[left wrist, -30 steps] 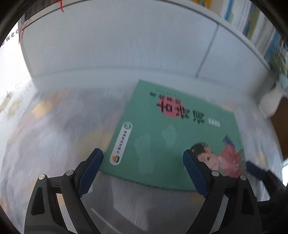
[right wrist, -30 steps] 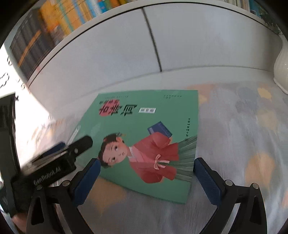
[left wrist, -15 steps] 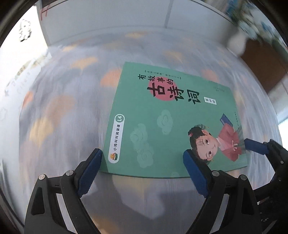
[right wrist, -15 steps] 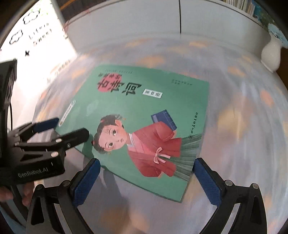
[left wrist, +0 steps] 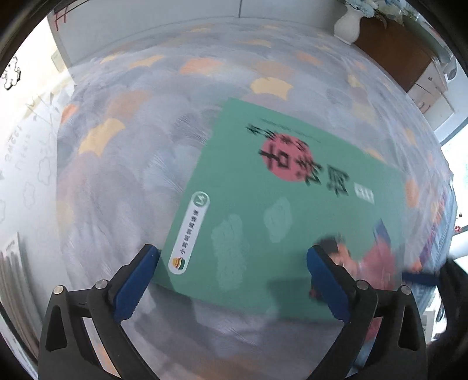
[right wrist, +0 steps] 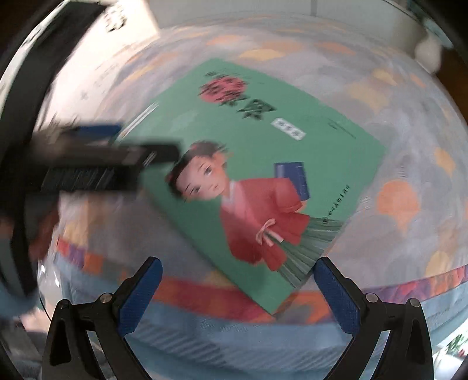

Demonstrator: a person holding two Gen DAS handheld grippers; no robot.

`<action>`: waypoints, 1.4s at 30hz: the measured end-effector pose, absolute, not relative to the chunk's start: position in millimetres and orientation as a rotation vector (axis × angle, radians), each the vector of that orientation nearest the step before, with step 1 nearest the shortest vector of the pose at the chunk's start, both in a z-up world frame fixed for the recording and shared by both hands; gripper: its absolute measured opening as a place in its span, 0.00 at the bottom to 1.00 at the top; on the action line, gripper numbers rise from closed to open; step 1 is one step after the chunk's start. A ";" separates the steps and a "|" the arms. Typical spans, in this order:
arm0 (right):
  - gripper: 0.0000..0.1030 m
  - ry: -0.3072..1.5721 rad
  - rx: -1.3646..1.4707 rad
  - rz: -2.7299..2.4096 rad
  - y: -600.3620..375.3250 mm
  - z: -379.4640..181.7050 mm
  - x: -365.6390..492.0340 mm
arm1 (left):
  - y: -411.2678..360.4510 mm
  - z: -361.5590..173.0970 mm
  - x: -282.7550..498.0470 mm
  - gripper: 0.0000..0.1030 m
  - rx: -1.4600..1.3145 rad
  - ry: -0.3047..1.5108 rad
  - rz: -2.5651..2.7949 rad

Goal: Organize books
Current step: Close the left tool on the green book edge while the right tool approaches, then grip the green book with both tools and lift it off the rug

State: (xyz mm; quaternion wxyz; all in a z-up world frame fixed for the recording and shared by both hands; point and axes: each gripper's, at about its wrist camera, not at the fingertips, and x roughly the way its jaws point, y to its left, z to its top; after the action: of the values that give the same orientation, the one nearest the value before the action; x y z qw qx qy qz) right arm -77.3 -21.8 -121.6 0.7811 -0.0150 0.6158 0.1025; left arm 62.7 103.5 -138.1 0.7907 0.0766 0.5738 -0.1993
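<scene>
A green book [left wrist: 280,210] lies flat, cover up, on a table spread with a pale patterned cloth [left wrist: 140,163] under clear plastic. The cover shows a child in a red robe and a red circle behind the title; the lettering is too smeared to read.

The left gripper [left wrist: 232,273] points steeply down over the near edge of the book. Its blue-padded jaws are spreading apart, one pad just outside the book's left corner by the spine label, the other over the child's head. The book's near edge sits in the gap below them, though neither pad seems to press on it; with the blur I can't swear they clear it.

The right gripper [right wrist: 238,288] hangs over the book's near corner on the other side, jaws spread wide with nothing pinched between them. The corner lies just ahead of the gap, close to the table's edge with its coloured border [right wrist: 204,292]. From this side the left gripper's black body reaches in over the book's far edge.

A white vase [left wrist: 348,24] stands well beyond the book, beside a brown cabinet [left wrist: 392,49].
</scene>
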 end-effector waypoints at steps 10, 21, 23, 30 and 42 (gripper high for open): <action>1.00 1.355 -0.054 0.579 37.6 -122.0 -100.6 | 55.6 -133.6 140.8 0.98 0.061 1.188 -0.452; 1.00 1.268 -0.042 0.782 -25.4 -78.1 -87.2 | 53.6 -84.8 134.1 0.97 0.015 1.093 -0.423; 1.00 1.236 -0.016 0.724 -60.5 -64.6 -75.3 | 79.7 -76.6 121.4 0.97 -0.023 1.097 -0.382; 1.00 1.149 0.041 0.560 -133.5 -41.6 -30.0 | 143.0 -41.1 67.6 0.99 -0.193 1.070 -0.221; 1.00 1.314 -0.173 0.366 -80.7 -118.2 -9.5 | 122.0 -141.9 21.7 0.83 -0.373 1.325 -0.229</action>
State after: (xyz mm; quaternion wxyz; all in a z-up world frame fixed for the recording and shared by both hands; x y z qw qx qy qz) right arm -9.5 -80.7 -118.2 0.7727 -0.0798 0.6066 0.1690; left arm 21.7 122.0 -141.9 0.7662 -0.1715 0.6102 -0.1054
